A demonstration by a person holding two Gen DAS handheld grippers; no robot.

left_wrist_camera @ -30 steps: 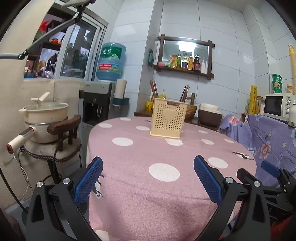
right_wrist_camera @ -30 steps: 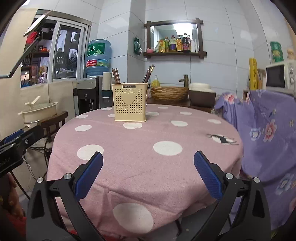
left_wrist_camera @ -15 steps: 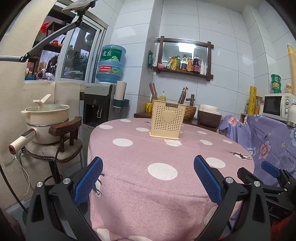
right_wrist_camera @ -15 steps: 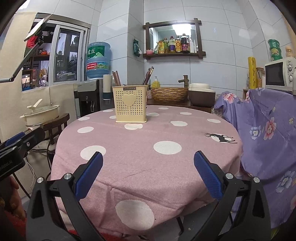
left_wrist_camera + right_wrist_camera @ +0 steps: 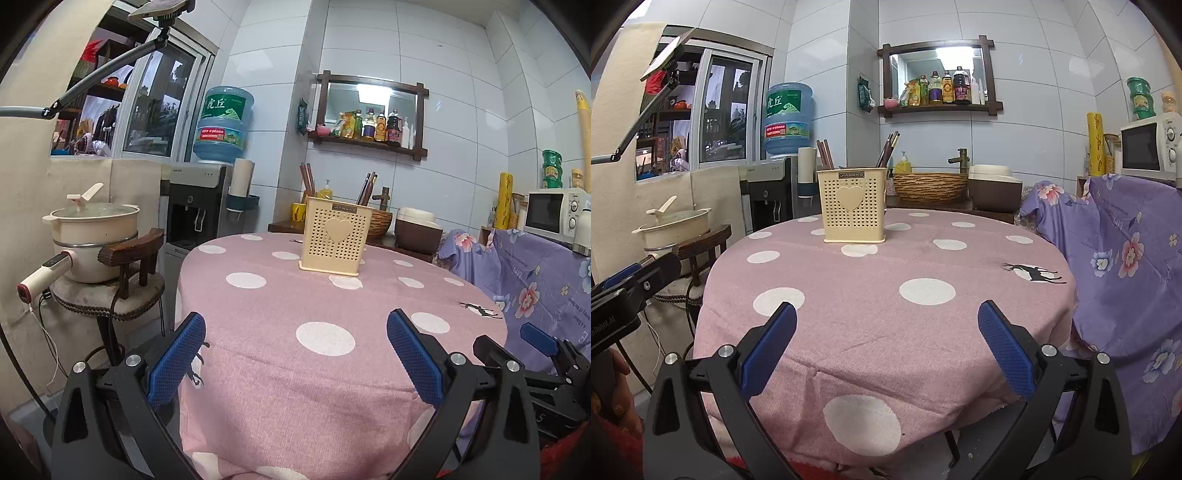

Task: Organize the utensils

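Little was left to be done, as far as could be judged: no loose utensils were seen on the table (image 5: 332, 369), and two bunches of chopsticks (image 5: 307, 180) were already stood in the holder (image 5: 334, 236), one at its left end and one at its right end. Whether further utensils remained out of view could not be told.

The left tongs (image 5: 295, 354) were held spread wide with nothing between them, at the near edge of the table, at 6 o'clock from the holder. The right tongs (image 5: 886, 350) were likewise held wide apart and empty, at the near edge and well apart from the holder, which was seen at about 12 o'clock, toward the far side of the table.

The table was round and was covered with a pink cloth marked with white dots; a small black deer figure (image 5: 1034, 273) was printed on it at about 3 o'clock. At 9 o'clock a cream pot (image 5: 94, 236) was set on a stool beside the table. Further back a water dispenser (image 5: 195, 210) was placed against the tiled wall. A shelf (image 5: 369, 142) of bottles was hung at 12 o'clock. A woven basket (image 5: 929, 186) was kept behind the holder. At 3 o'clock a purple flowered cloth (image 5: 1126, 277) was draped, and a microwave (image 5: 552, 216) was stood above it.
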